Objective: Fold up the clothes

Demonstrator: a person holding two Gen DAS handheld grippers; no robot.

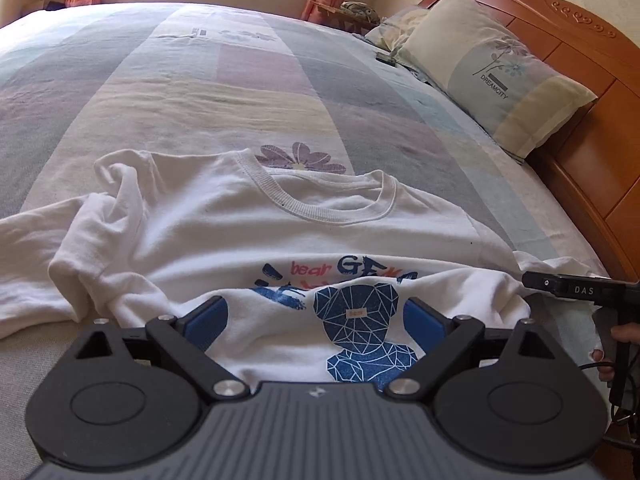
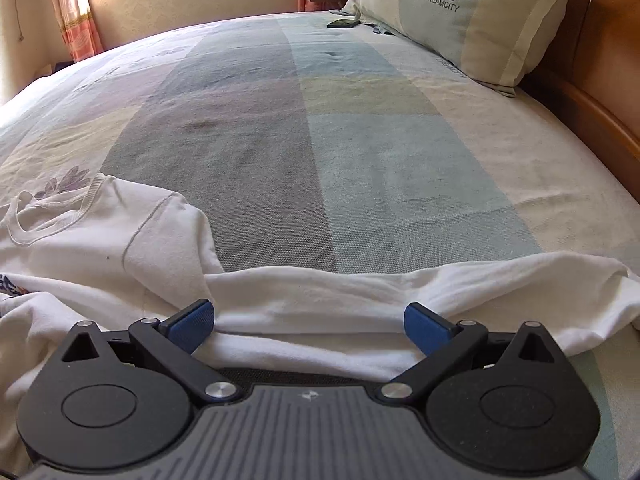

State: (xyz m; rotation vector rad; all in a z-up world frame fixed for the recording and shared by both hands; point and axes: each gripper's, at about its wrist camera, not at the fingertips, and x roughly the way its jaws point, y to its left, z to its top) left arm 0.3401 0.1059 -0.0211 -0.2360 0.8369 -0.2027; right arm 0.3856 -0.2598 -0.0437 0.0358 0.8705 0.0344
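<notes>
A white T-shirt (image 1: 248, 236) with a blue geometric bear print (image 1: 356, 328) lies face up on the bed, its collar toward the far side and its left sleeve crumpled. My left gripper (image 1: 316, 326) is open, its blue pads (image 1: 208, 324) spread either side of the print over a raised fold of the shirt. In the right wrist view the same shirt (image 2: 100, 240) spreads leftward and its right sleeve (image 2: 460, 284) stretches across in front. My right gripper (image 2: 310, 326) is open over that sleeve, nothing pinched. The right gripper's body (image 1: 576, 290) shows at the left view's right edge, held by a hand.
The shirt lies on a pastel patchwork bedsheet (image 2: 320, 120). A "DREAMCITY" pillow (image 1: 488, 68) leans on the wooden headboard (image 1: 592, 92) at right. A dark phone (image 2: 342, 23) lies near the pillow. Orange curtains (image 2: 72, 16) hang beyond the bed.
</notes>
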